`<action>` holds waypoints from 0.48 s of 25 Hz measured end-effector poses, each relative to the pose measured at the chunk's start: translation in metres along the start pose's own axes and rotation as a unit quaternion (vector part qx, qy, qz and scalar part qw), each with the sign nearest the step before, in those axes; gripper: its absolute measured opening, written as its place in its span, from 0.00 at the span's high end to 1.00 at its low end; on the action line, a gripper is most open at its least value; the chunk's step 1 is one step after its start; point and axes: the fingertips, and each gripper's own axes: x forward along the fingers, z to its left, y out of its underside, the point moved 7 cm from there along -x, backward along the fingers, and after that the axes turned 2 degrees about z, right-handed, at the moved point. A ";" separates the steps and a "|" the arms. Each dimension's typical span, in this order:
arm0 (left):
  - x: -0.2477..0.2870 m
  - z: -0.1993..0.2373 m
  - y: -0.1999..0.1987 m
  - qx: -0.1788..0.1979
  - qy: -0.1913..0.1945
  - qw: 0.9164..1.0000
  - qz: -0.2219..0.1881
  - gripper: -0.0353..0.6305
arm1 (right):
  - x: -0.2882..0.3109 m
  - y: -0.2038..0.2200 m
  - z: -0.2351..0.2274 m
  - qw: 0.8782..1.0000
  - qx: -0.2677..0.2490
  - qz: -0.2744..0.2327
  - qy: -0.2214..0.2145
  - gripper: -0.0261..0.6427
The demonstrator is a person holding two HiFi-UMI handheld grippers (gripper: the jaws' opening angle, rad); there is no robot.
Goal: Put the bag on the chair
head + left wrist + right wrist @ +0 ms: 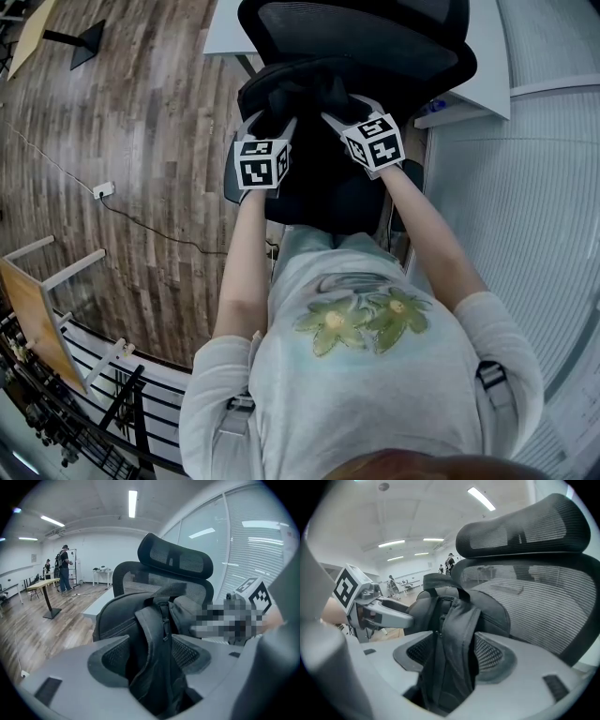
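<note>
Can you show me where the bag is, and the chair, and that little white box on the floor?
bag (119, 616), left gripper view, on its rounded dark body.
chair (525, 522), right gripper view, on its mesh headrest.
white plug box (103, 189), head view, on its top face.

The bag (157, 634) is dark grey woven cloth, matt, with stitched seams. The chair (543, 597) has a back and headrest of black mesh, open and rough to the eye. The left gripper (150, 658) and right gripper (457, 656) are smooth matt grey plastic. Their pads (112, 660) are darker, with a fine grid. At nine o'clock of the chair, the floor (141, 112) is brown wood planks with a weak shine.
</note>
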 end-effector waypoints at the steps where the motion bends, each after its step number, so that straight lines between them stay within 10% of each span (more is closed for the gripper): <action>1: -0.005 0.000 -0.003 -0.001 -0.002 1.000 -0.008 0.53 | -0.004 -0.002 0.001 1.000 -0.001 -0.006 0.002 0.57; 12: -0.068 -0.026 -0.035 0.006 -0.008 0.994 -0.108 0.53 | -0.071 -0.034 0.019 0.993 0.018 -0.120 -0.012 0.85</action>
